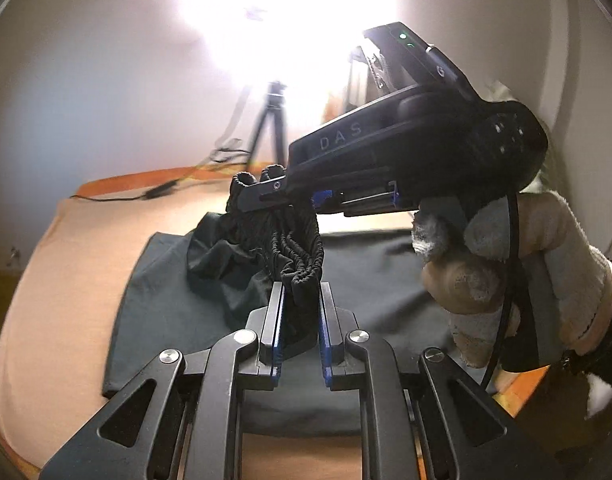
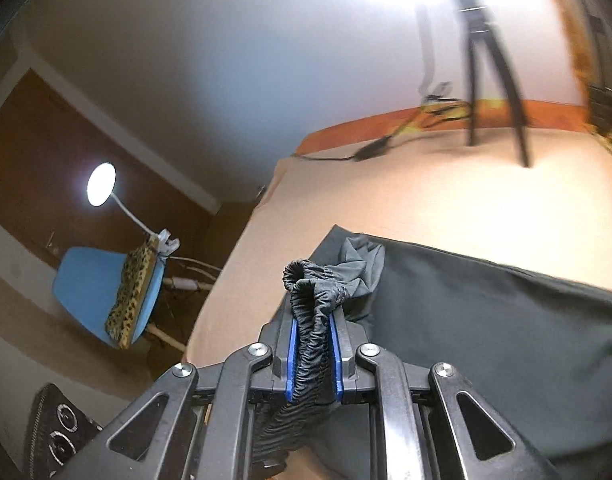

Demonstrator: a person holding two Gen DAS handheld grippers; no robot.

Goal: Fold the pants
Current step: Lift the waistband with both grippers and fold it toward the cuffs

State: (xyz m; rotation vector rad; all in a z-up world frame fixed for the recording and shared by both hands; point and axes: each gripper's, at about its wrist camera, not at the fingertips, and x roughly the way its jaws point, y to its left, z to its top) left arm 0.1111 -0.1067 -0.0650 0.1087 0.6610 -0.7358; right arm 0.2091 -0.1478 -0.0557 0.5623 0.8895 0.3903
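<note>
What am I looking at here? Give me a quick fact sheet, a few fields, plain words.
Activity: folding a pair of dark pants
Surface: table under a peach cloth
Left tongs: shut on the gathered elastic waistband
Right tongs: shut on another part of the waistband, lifted above the cloth
Who holds them: a person; a gloved hand grips the right tool
Rest of pants: lying flat on the table
Background: tripod, blue chair, lit lamp

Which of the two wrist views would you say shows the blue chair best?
The right wrist view: the blue chair stands clearly at left beside the table, with a leopard-print cushion on it. The left wrist view does not show it.
</note>
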